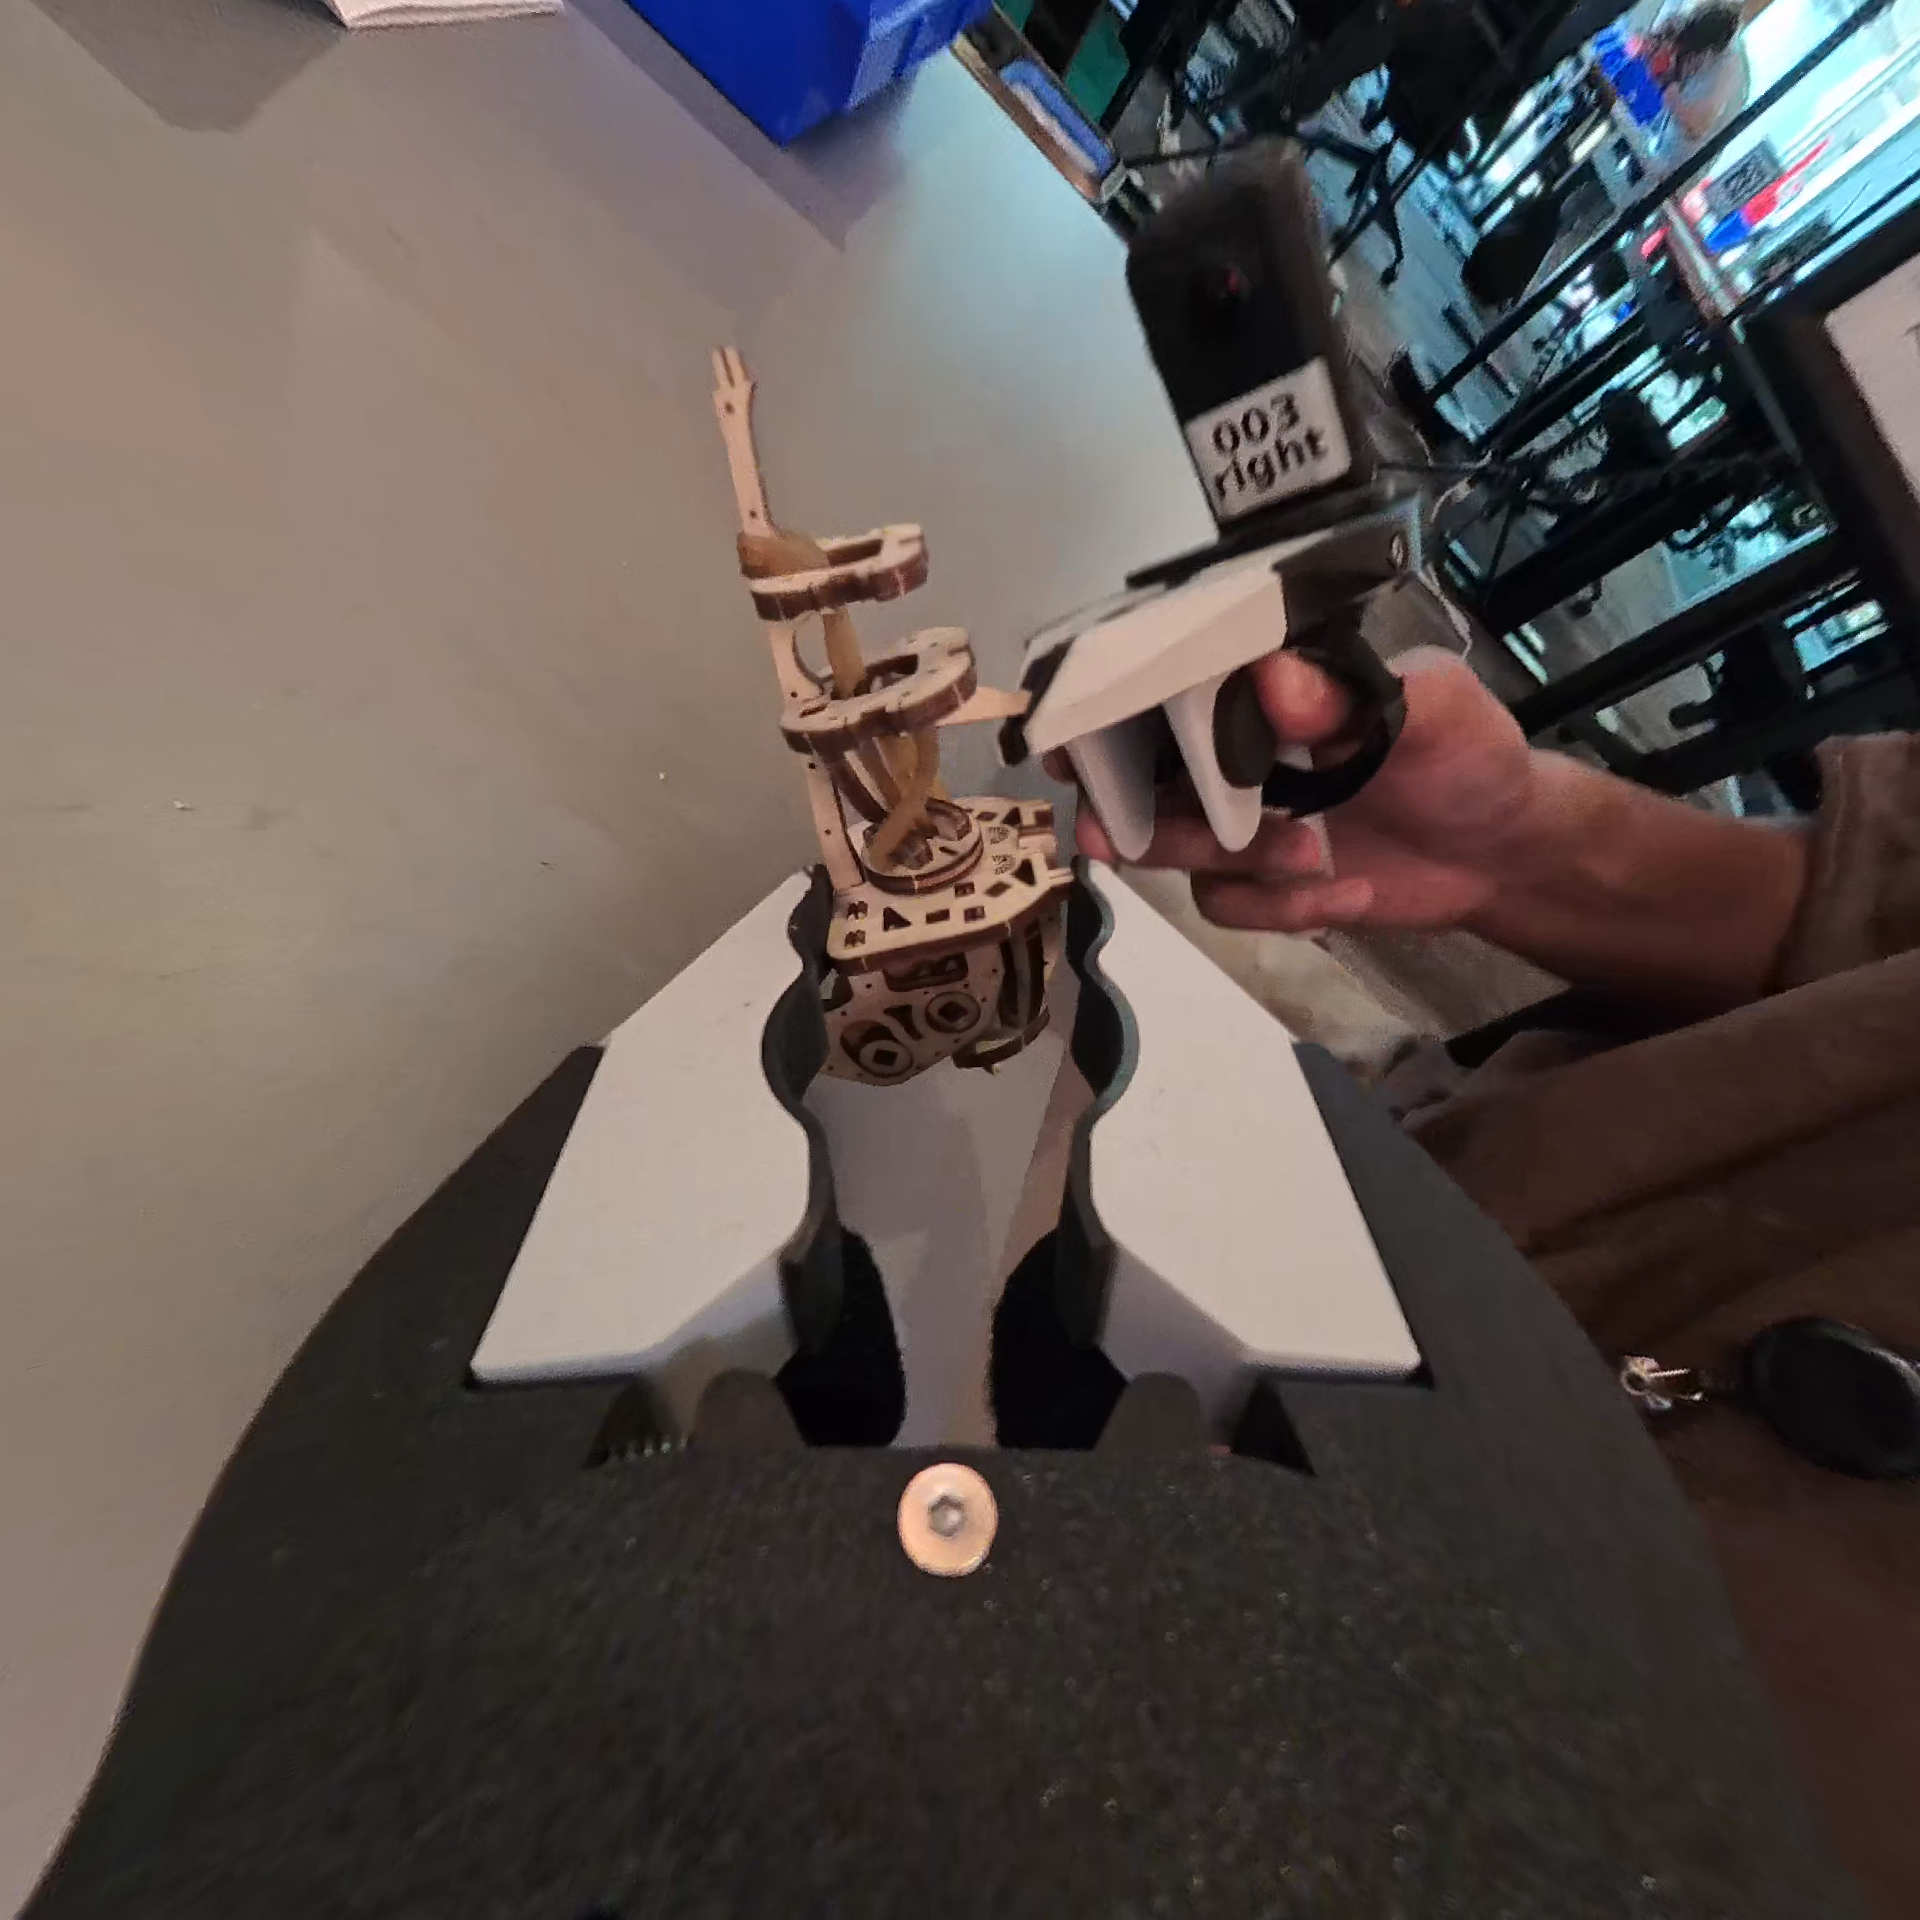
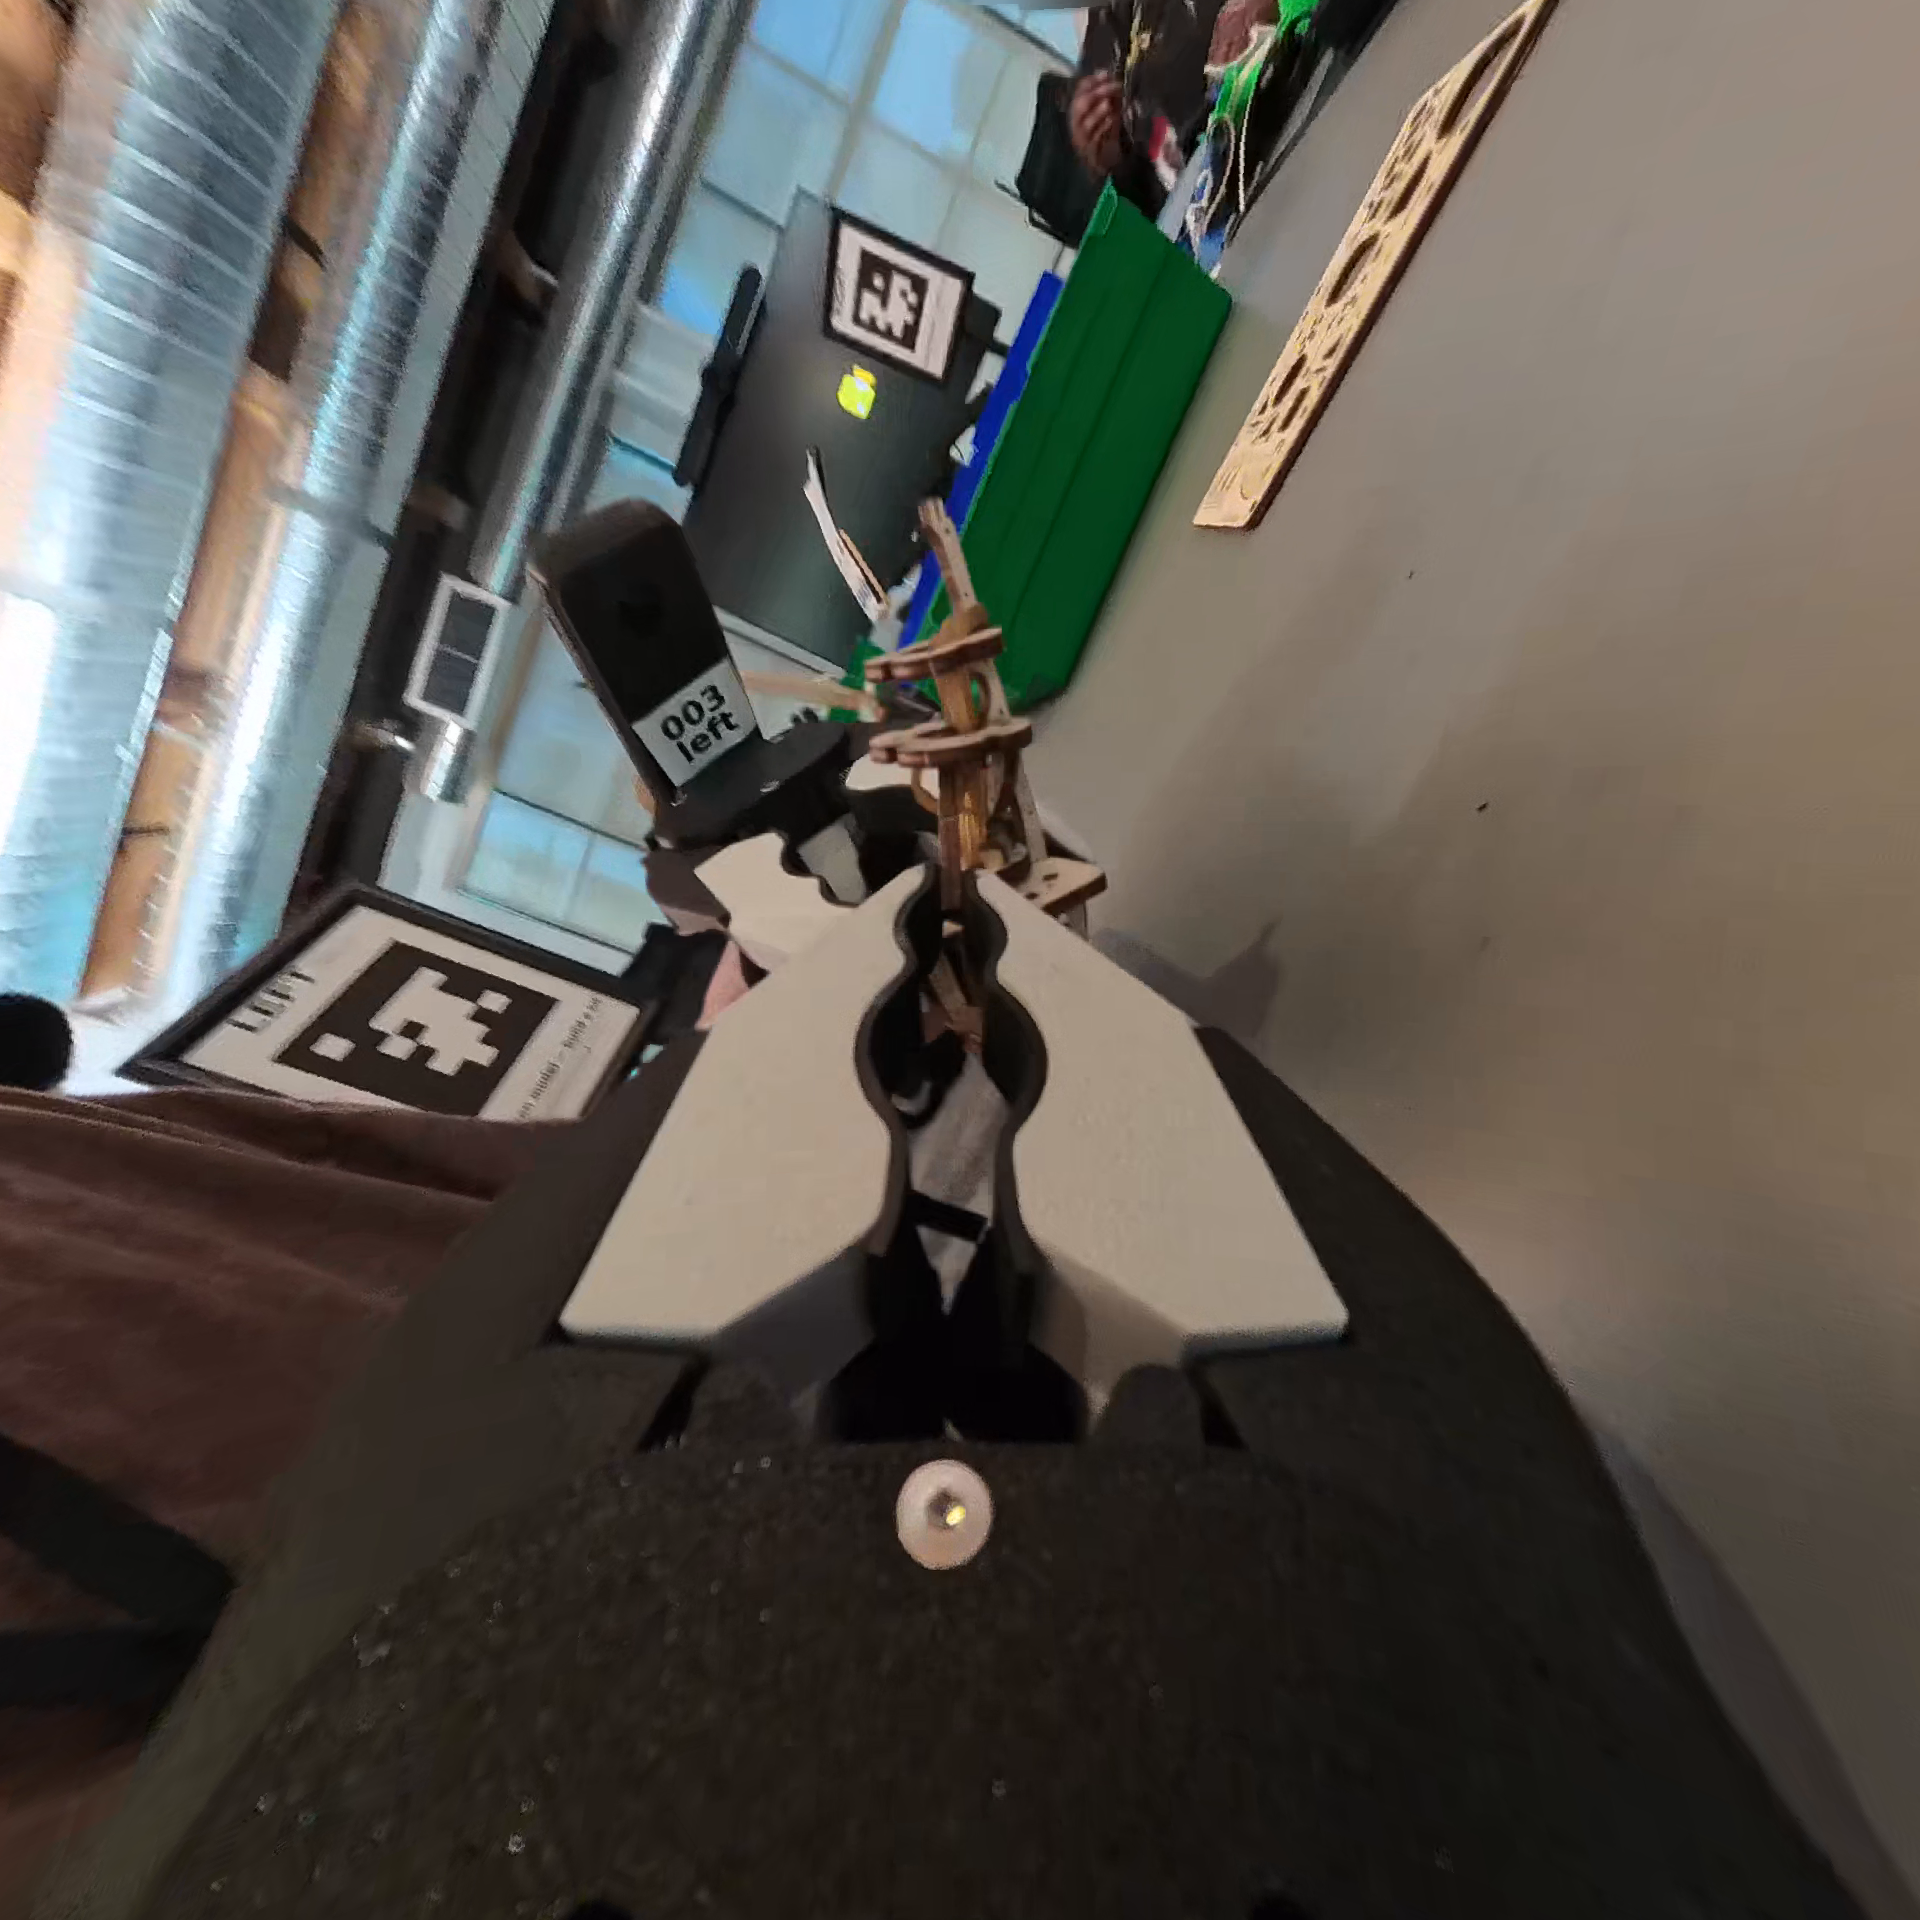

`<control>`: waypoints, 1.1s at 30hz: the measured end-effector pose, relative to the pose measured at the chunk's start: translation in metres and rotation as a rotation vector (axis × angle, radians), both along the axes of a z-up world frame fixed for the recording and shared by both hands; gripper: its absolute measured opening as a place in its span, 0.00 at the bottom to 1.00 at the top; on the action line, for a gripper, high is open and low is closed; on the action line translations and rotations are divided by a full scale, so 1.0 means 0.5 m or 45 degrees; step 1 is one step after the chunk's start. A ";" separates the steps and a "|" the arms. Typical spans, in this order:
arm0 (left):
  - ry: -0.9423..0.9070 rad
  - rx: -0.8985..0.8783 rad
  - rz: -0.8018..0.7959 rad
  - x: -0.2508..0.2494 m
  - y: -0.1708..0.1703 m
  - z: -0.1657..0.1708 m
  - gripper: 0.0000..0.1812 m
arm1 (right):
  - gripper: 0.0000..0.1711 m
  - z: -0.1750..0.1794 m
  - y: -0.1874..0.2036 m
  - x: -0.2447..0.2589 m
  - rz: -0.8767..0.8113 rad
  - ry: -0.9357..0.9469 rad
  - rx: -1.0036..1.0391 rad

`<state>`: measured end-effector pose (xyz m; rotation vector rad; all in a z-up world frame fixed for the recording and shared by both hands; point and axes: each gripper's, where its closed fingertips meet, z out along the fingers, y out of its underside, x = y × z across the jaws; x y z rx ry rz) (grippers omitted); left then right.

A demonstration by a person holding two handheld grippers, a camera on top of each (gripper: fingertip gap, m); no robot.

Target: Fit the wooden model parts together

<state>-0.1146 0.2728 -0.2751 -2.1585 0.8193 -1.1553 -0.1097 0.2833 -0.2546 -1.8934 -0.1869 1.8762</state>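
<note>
A part-built wooden model [image 1: 914, 831] has a perforated rounded base, an upright mast, two ring tiers and tan rubber bands. My left gripper [image 1: 945, 894] is shut on the base and holds it above the grey table [image 1: 312, 623]. My right gripper [image 1: 1023, 717] comes in from the right, shut on a small flat wooden strip [image 1: 982, 712] whose free end touches the lower ring tier. In the right wrist view my right gripper [image 2: 953, 888] pinches the strip [image 2: 956, 997] edge-on, with the model [image 2: 951, 732] just beyond and the left gripper [image 2: 790, 873] behind it.
A laser-cut wooden parts sheet [image 2: 1351, 260] lies on the table [image 2: 1558, 727] at the far right. A green box [image 2: 1091, 416] and a blue box [image 1: 810, 52] stand at the table's far edge. A person's hand [image 1: 1351, 831] holds the right gripper. Black shelving [image 1: 1610, 364] stands behind. The tips of both grippers are at nearly the same place.
</note>
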 end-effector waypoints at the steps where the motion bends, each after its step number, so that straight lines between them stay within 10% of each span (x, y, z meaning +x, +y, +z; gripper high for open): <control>1: 0.002 0.002 -0.006 0.001 -0.002 0.000 0.23 | 0.01 0.001 0.002 0.002 0.014 -0.032 0.030; 17: -0.455 -0.283 -0.012 0.022 -0.012 0.055 0.23 | 0.01 0.026 0.000 0.004 0.024 0.101 0.115; 33: -0.268 -0.181 -0.029 0.010 -0.009 0.025 0.23 | 0.01 0.005 -0.004 -0.008 0.210 -0.075 0.110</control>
